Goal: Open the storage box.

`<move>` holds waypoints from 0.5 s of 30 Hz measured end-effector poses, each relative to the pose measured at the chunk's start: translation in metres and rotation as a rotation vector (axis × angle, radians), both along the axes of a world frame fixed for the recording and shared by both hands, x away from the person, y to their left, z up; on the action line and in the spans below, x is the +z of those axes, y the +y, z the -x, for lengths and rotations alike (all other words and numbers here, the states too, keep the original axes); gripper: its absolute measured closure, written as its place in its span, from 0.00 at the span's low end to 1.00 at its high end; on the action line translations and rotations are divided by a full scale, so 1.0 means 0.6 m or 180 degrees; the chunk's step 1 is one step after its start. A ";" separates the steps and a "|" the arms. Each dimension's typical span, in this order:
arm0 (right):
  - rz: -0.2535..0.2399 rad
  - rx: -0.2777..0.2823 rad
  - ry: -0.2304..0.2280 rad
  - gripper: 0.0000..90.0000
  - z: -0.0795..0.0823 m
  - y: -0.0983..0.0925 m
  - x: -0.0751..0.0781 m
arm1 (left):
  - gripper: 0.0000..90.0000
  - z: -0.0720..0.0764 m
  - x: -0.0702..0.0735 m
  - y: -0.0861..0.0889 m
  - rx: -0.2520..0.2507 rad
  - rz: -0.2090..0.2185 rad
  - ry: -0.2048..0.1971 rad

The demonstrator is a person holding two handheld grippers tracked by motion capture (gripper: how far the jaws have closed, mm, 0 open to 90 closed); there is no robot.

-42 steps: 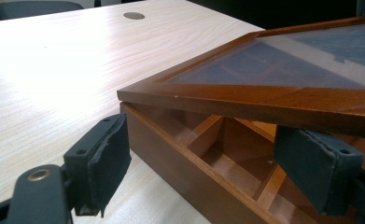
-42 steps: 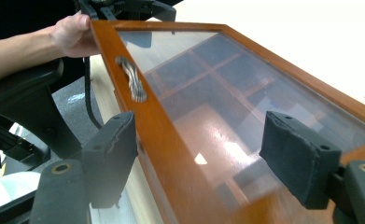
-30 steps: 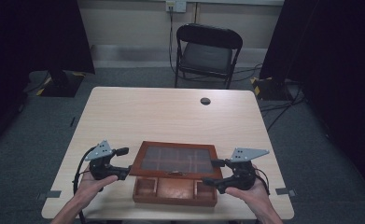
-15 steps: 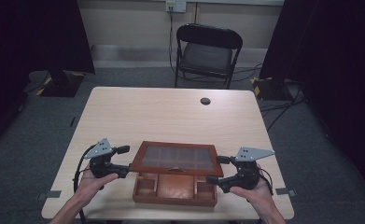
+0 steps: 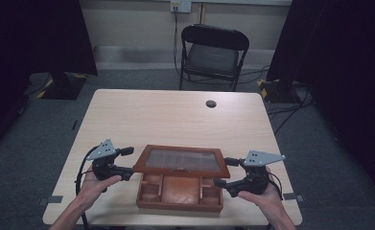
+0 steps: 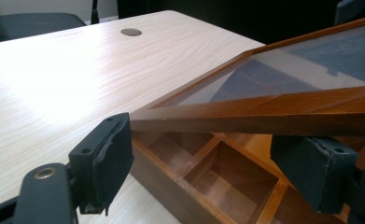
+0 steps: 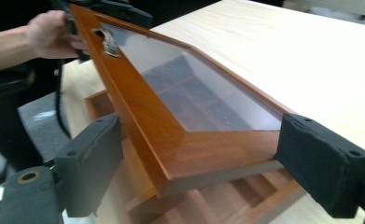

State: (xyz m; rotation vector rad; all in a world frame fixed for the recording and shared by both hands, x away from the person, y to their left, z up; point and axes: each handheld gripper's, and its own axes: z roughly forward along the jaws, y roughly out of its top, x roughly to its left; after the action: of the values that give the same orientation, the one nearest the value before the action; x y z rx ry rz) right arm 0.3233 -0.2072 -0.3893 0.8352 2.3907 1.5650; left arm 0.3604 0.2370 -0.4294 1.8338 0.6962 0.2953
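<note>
The glass lid [image 5: 182, 161] of the wooden box [image 5: 179, 192] was half raised, flanked by both grippers [image 5: 126, 163] [image 5: 225, 171], jaws spread, nothing gripped.

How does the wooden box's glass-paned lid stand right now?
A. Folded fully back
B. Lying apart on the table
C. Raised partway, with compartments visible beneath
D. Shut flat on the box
C: the lid tilts up above the box, its compartments showing beneath.
</note>
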 end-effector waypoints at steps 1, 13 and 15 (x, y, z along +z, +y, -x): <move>-0.0002 -0.0012 0.0004 0.16 -0.001 -0.001 0.000 | 0.23 0.000 0.001 -0.002 0.0010 0.0053 0.0014; -0.0021 -0.0185 0.0156 0.29 -0.050 -0.007 -0.018 | 0.27 -0.016 0.005 -0.007 0.0058 0.0107 -0.0028; -0.0058 -0.0210 0.0153 0.31 -0.057 -0.009 -0.021 | 0.27 -0.020 0.007 -0.009 0.0040 0.0095 -0.0065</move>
State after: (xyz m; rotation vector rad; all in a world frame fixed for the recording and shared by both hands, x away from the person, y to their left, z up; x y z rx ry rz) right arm 0.3574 -0.2129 -0.4021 0.9555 2.3591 1.5617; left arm 0.3723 0.2316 -0.4250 1.7964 0.6947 0.3100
